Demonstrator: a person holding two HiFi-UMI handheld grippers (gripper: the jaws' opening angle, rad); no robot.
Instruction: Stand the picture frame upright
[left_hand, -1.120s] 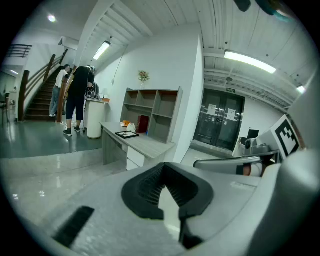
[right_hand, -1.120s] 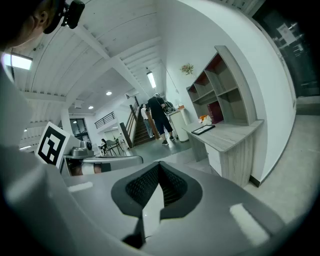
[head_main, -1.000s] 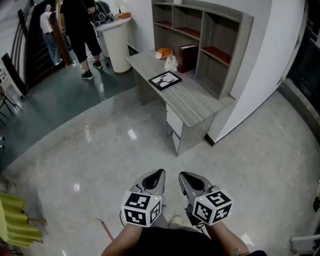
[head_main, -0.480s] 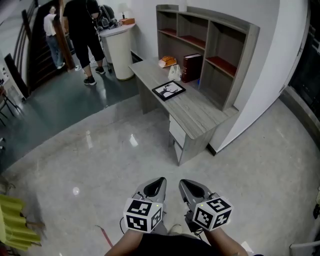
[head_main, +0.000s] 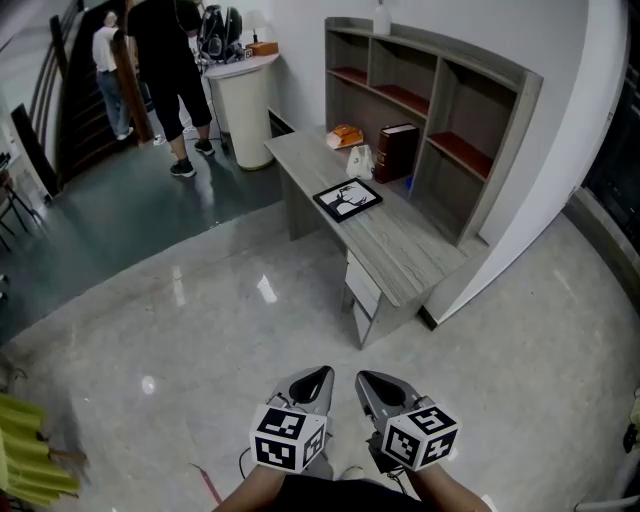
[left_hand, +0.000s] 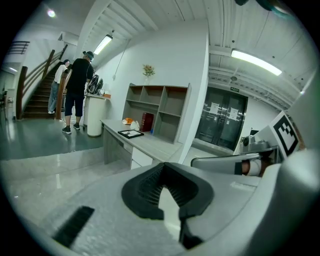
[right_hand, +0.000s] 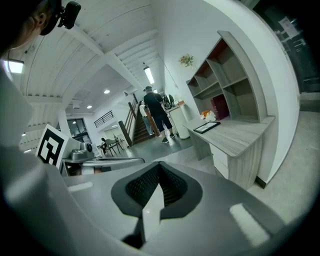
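The picture frame (head_main: 348, 199) lies flat on the grey desk (head_main: 405, 245), face up, well apart from both grippers. In the head view it sits at about 12 o'clock from them, with a broad stretch of polished floor (head_main: 200, 330) between. The left gripper (head_main: 318, 376) and the right gripper (head_main: 366, 380) are held side by side low in that view, tips pointing toward 12 o'clock. Each has its jaws fully closed with nothing between them.

The left gripper view puts the frame at roughly 10 o'clock from the jaw tips, small and far off. It also shows what the head view does not: dark glass doors (left_hand: 220, 117) at 2 o'clock and a small plant (left_hand: 147, 70) on top of the shelf unit (head_main: 440, 110). The right gripper view has the frame at about 1 o'clock and takes in a staircase (right_hand: 142, 127) and chairs farther back.

On the desk beyond the frame, at its 12 to 1 o'clock, stand a dark red book (head_main: 398, 152), a small white object (head_main: 360, 160) and something orange (head_main: 345, 135) — none touching it. At 10 o'clock from the desk a person in black (head_main: 165, 60) stands by a white round counter (head_main: 245, 110). Nothing lies on the floor between the grippers and the desk.
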